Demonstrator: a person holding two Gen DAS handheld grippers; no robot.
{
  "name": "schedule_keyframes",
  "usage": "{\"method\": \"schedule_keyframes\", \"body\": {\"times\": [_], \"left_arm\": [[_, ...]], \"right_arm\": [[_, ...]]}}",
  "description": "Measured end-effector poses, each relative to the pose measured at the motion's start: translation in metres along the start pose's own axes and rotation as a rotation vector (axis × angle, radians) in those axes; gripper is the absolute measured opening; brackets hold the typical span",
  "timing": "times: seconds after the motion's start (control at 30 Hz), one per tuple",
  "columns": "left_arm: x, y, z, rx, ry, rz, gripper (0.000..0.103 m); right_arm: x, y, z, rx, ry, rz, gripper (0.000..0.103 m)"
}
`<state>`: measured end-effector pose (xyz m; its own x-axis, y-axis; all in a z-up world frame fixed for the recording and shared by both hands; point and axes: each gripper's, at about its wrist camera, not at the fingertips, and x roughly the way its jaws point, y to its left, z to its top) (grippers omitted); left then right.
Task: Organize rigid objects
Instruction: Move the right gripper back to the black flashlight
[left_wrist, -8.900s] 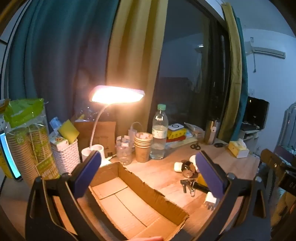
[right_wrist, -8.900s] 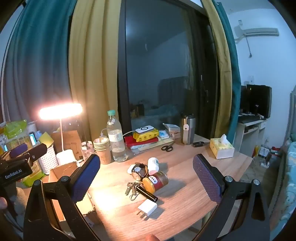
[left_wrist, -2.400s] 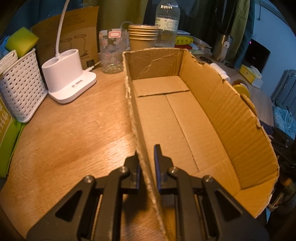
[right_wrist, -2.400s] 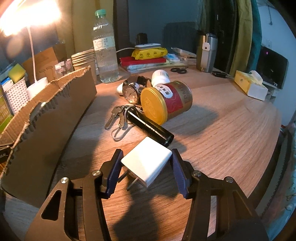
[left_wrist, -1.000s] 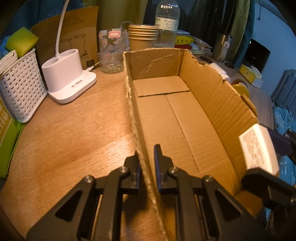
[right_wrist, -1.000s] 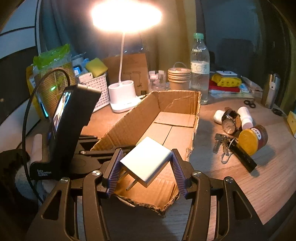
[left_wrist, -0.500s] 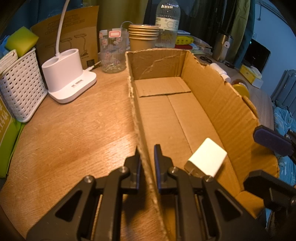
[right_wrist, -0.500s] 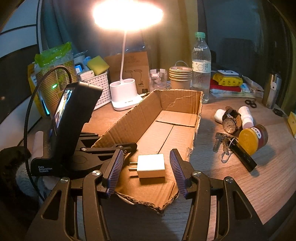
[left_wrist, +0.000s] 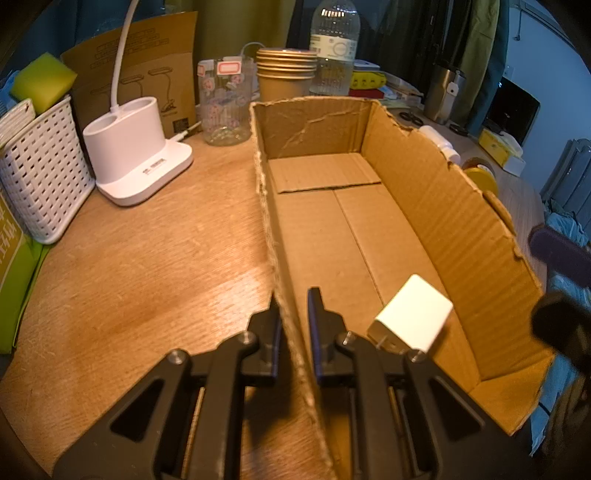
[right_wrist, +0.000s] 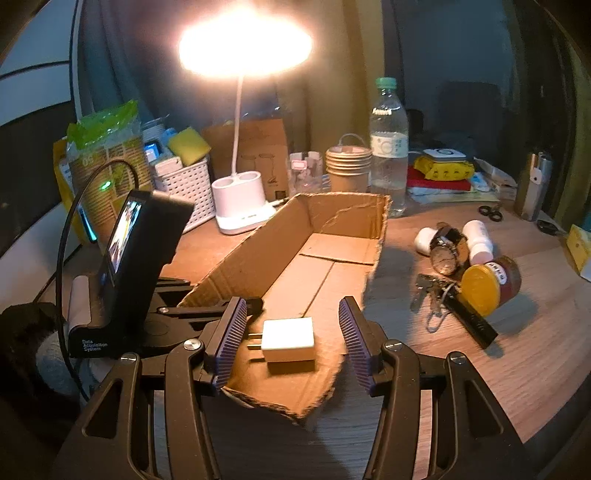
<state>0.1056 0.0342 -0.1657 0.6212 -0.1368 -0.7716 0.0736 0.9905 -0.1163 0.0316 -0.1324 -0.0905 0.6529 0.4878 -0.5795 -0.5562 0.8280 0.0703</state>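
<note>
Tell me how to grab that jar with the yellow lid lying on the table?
Grip the jar across its round body, coming down from above with the fingers on either curved side. It lies tipped over, yellow lid toward the camera, so its sides are free, though a black stick lies close in front.

Box (left_wrist: 461, 229) wall hides jar (left_wrist: 480, 177), bottle (left_wrist: 441, 142) — right gripper (left_wrist: 561, 284) blurred, cut off at edge.

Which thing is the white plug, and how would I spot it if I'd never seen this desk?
Find the long open cardboard box lying on the wooden desk. On its floor, at the torn end nearest the grippers, lies the white plug. It is the only thing in the box: a small white block with two metal prongs sticking out.
</note>
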Motion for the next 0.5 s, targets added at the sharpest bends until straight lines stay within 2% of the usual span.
{"method": "schedule_keyframes", "body": {"times": [0.27,0.5], "left_arm": [[0.0,0.0,0.0,0.0,0.0,0.0,0.013],[0.0,0.0,0.0,0.0,0.0,0.0,0.013]], "right_arm": [[-0.015,-0.024,0.004,0.046,-0.042,-0.062,0.055],[-0.016,-0.057,-0.001,0.105,-0.051,-0.154,0.055]]}}
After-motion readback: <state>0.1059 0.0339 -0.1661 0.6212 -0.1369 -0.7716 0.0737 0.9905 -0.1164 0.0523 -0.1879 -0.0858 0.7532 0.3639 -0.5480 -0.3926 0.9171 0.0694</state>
